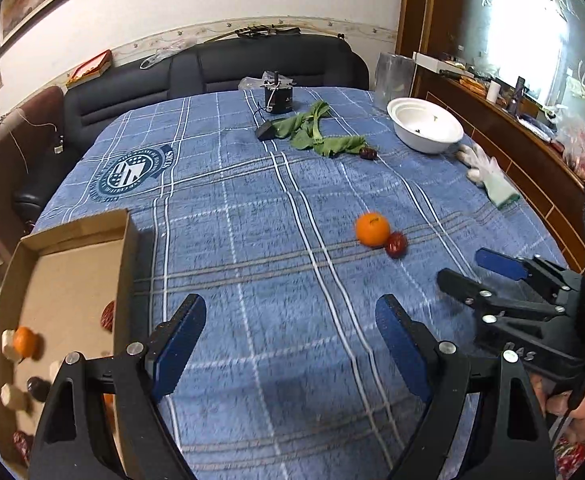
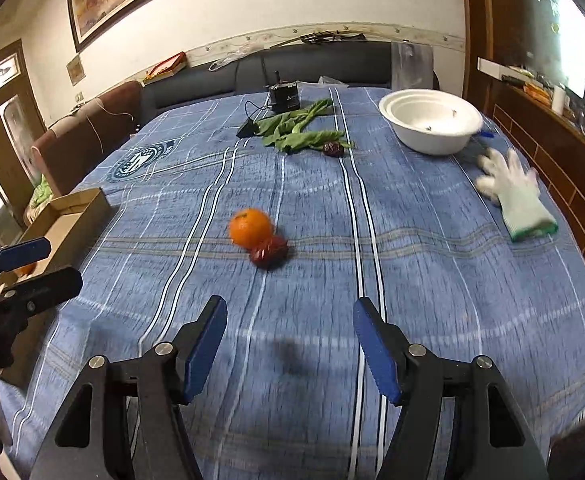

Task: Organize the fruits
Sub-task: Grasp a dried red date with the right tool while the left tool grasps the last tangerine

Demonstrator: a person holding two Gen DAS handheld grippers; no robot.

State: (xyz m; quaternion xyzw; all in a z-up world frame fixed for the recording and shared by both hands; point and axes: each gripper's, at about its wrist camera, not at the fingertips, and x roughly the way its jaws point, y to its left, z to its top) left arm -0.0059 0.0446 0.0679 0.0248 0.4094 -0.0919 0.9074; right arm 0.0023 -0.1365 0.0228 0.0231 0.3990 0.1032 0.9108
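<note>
An orange (image 1: 372,229) (image 2: 251,227) lies mid-table on the blue plaid cloth, with a wrinkled red date (image 1: 396,244) (image 2: 268,252) touching it. A second dark date (image 1: 369,155) (image 2: 333,148) rests by the green leaves (image 1: 316,133) (image 2: 298,130). A cardboard box (image 1: 126,248) (image 2: 92,204) at the left holds an orange (image 1: 25,342), dates and pale chunks. My left gripper (image 1: 290,316) (image 2: 40,262) is open and empty, beside the box. My right gripper (image 2: 290,316) (image 1: 458,264) is open and empty, short of the orange and date.
A white bowl (image 1: 424,136) (image 2: 432,140) stands at the far right, a white glove (image 1: 488,178) (image 2: 516,196) nearer along the right edge. A small black device (image 1: 278,98) (image 2: 284,98) with a cable sits at the far side. A dark sofa lies beyond the table.
</note>
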